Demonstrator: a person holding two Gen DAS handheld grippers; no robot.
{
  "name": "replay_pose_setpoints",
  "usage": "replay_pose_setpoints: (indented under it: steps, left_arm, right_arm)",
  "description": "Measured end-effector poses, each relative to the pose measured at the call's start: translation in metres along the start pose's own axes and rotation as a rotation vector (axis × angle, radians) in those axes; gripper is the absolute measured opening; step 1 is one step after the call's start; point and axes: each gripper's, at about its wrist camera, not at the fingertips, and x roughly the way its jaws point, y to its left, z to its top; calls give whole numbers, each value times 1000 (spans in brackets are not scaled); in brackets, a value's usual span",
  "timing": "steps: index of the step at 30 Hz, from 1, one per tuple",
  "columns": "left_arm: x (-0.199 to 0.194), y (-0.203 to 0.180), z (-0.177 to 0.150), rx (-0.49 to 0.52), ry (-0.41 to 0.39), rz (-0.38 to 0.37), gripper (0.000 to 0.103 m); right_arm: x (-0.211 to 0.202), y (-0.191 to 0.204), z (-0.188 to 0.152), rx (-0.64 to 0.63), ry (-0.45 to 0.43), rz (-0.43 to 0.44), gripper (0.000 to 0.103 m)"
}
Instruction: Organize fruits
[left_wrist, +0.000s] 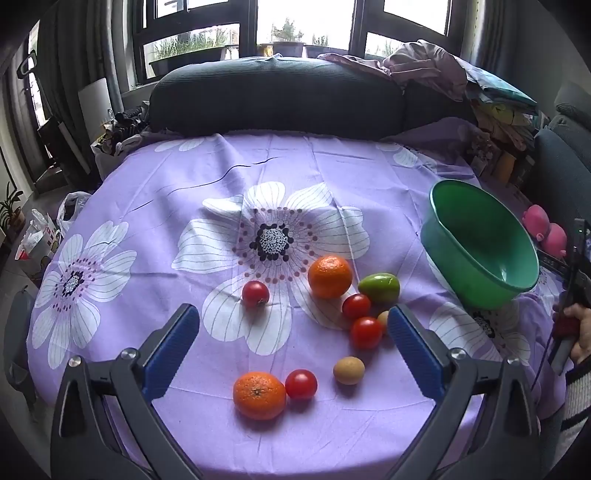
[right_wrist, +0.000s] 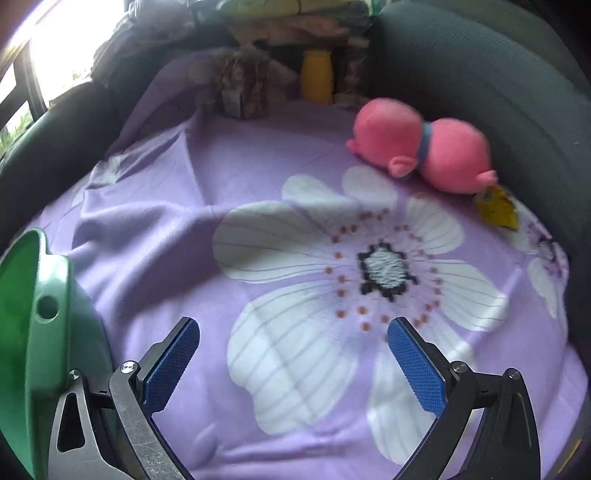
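Two oranges lie on the purple flowered cloth (left_wrist: 184, 192) in the left wrist view: one orange (left_wrist: 330, 277) just right of frame centre, the other orange (left_wrist: 259, 395) low in the middle. Four red tomatoes are scattered around them: one tomato (left_wrist: 255, 294) left of centre, two tomatoes (left_wrist: 356, 306) (left_wrist: 366, 332) stacked close below the upper orange, and a fourth tomato (left_wrist: 301, 384) touching the lower orange. A green fruit (left_wrist: 379, 287) sits right of the upper orange; a brown round fruit (left_wrist: 348, 370) lies lower, and another (left_wrist: 383, 319) peeks out beside the right finger. The green bowl (left_wrist: 480, 254) stands tilted at the right of the frame. The left gripper (left_wrist: 293, 325) has its jaws spread wide, holding nothing.

In the right wrist view, the right gripper (right_wrist: 293, 334) is likewise spread wide and empty above the cloth (right_wrist: 155, 229). The bowl (right_wrist: 48, 295) fills the lower left edge, beside the left finger. A pink plush toy (right_wrist: 421, 146) lies at the upper right, a yellow scrap (right_wrist: 496, 208) just below it.
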Motion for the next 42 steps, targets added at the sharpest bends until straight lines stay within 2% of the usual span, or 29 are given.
replay_pose_setpoints:
  steps: [2, 4, 6, 8, 11, 14, 17, 24, 27, 42]
  left_arm:
    - [-1, 0, -1, 5, -3, 5, 102]
    - [-3, 1, -2, 6, -9, 5, 102]
    - [-5, 2, -3, 3, -15, 3, 102]
    - [-8, 4, -4, 2, -21, 6, 102]
    - [-12, 8, -6, -2, -29, 18, 102]
    - [-15, 13, -8, -7, -30, 20, 102]
    - [-16, 18, -10, -11, -31, 27, 102]
    - [-14, 30, -14, -29, -22, 15, 102]
    - [-11, 34, -16, -29, -10, 10, 102]
    - [3, 38, -18, -38, 33, -76, 102]
  right_arm:
    - [-39, -5, -9, -24, -103, -50, 102]
    - [-73, -2, -12, -71, -171, -24, 102]
    - [-109, 18, -22, -160, -223, 77, 102]
    - [-143, 46, -36, -277, -262, 248, 102]
    - [-175, 97, -58, -459, -254, 456, 102]
    - [-188, 130, -79, -547, -225, 576, 102]
    - [-195, 158, -100, -616, -174, 651, 102]
    - [-197, 194, -127, -663, -93, 701, 102]
    - [-194, 206, -134, -674, -65, 695, 102]
    - [-181, 217, -140, -672, 30, 738, 102]
